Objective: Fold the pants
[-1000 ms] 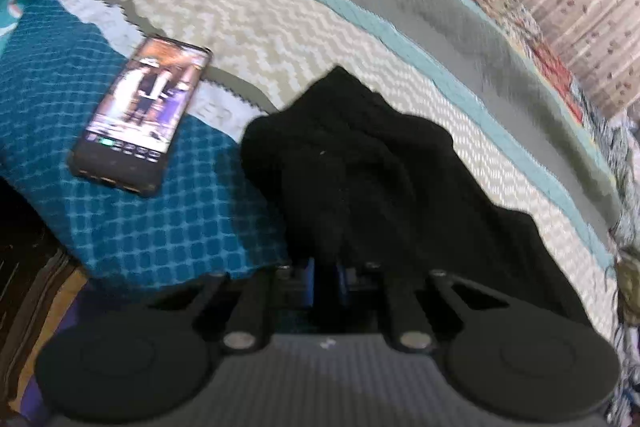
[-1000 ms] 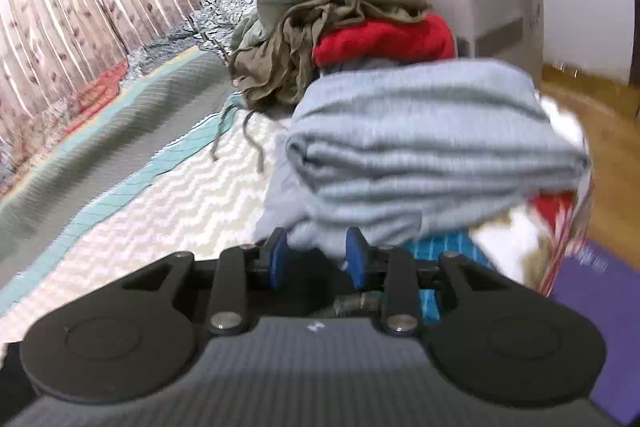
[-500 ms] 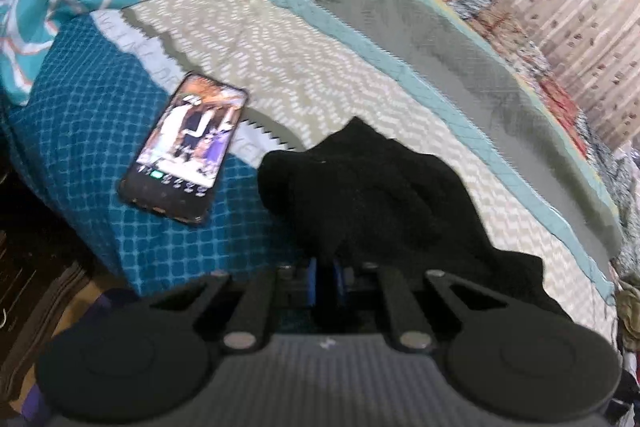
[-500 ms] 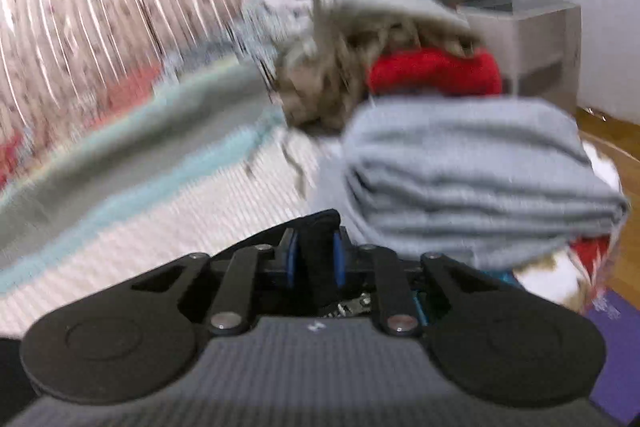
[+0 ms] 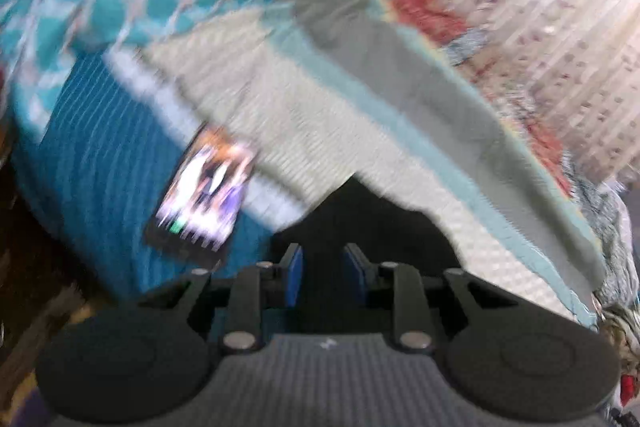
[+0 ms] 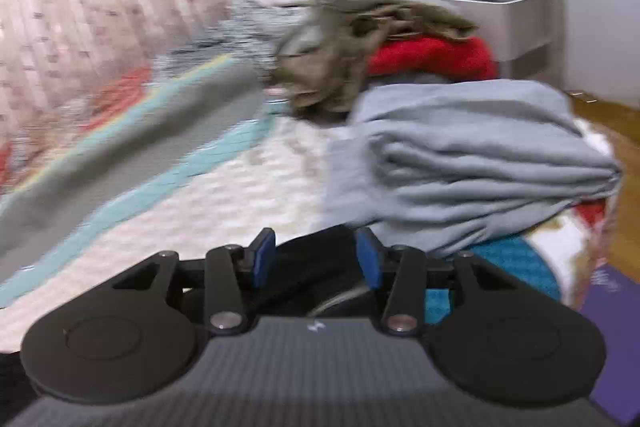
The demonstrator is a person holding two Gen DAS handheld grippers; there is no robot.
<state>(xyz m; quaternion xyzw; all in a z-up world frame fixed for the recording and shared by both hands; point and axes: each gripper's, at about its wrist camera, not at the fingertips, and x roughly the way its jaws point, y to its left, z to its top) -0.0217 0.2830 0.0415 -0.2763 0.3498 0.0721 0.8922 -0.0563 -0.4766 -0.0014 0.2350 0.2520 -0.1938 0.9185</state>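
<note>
While both views are pretty smeared with motion blur, you can still make out the main stuff. The left gripper (image 5: pixel 322 277) has its blue-padded fingers (image 5: pixel 294 277) a little apart and the jaws are opening; the crumpled black fabric pants (image 5: pixel 372 227) sit in the gap and just ahead of it, but the pads don't look like they're pressing on the cloth. Those pants lie on the cream zigzag-patterned bedspread (image 5: pixel 320 131), near the bed's front edge. Just beside them on the left, a dark smartphone with a lit screen (image 5: pixel 202 195) rests on the teal part of the cover.

Over on the right wrist view, the right gripper (image 6: pixel 316 261) has its blue pads (image 6: pixel 370 259) spread wider, jaws opening too, with black cloth (image 6: pixel 312 259) showing between them, not pinched as far as I can tell. Ahead sits a folded stack of light grey fabric (image 6: pixel 472 163), and behind that a rumpled heap of olive and red clothes (image 6: pixel 384 47).
</note>
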